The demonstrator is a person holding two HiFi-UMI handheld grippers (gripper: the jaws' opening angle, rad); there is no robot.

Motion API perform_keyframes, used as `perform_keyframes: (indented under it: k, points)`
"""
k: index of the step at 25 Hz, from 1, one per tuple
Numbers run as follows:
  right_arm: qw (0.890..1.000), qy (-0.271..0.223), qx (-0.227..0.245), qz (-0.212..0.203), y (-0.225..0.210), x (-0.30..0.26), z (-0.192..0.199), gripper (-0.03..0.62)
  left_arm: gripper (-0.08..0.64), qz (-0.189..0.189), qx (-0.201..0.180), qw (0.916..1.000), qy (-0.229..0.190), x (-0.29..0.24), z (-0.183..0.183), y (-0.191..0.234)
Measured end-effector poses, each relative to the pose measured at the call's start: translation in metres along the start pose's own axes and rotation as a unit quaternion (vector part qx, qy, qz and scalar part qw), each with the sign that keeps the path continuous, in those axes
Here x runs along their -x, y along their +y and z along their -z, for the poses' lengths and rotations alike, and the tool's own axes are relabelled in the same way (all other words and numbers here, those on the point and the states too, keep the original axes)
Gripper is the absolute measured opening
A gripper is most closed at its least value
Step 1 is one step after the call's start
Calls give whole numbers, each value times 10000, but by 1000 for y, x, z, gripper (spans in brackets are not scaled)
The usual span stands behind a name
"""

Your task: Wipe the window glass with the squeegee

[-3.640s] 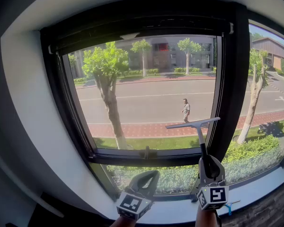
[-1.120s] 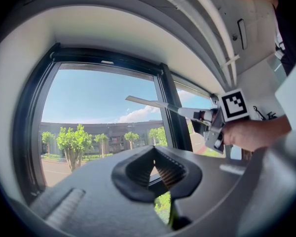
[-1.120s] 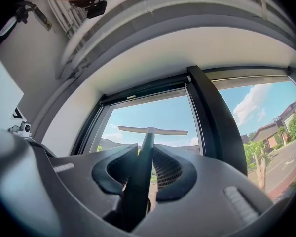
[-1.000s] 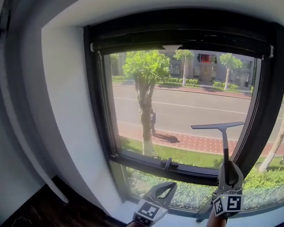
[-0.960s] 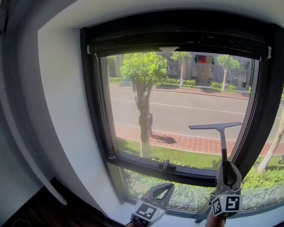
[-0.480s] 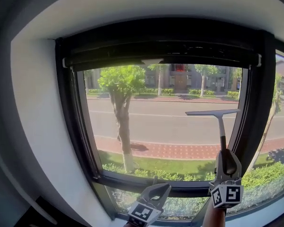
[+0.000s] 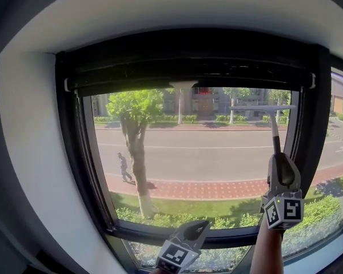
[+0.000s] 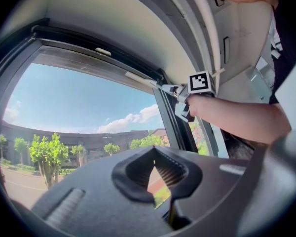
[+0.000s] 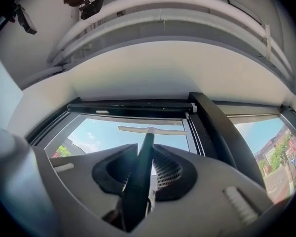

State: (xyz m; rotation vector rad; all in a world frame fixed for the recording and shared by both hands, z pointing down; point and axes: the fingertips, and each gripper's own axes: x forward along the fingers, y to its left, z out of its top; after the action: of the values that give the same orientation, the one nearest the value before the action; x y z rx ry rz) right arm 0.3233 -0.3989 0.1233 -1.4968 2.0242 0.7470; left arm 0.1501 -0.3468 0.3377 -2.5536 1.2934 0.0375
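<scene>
A slim T-shaped squeegee with a dark handle and a pale grey blade stands upright, its handle clamped between the jaws of the right gripper. The blade lies level, high on the right side of the clear window glass, just under the dark top frame. In the right gripper view the squeegee runs straight up from the jaws to the blade's middle. Whether the blade touches the glass, I can't tell.

Your head camera faces the window glass squarely, close up; cameras on your left claw and right claw tilt upward at that same pane.
</scene>
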Motion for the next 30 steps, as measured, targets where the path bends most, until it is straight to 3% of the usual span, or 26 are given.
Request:
perform_keyframes:
  k: [15, 30]
  points:
    - [9994, -202, 161, 234, -15, -60, 2, 100, 0, 25, -90, 9999, -63, -9, 2, 29]
    - [9994, -194, -35, 274, -9, -48, 17, 100, 0, 6, -14, 10000, 29, -4, 11, 29]
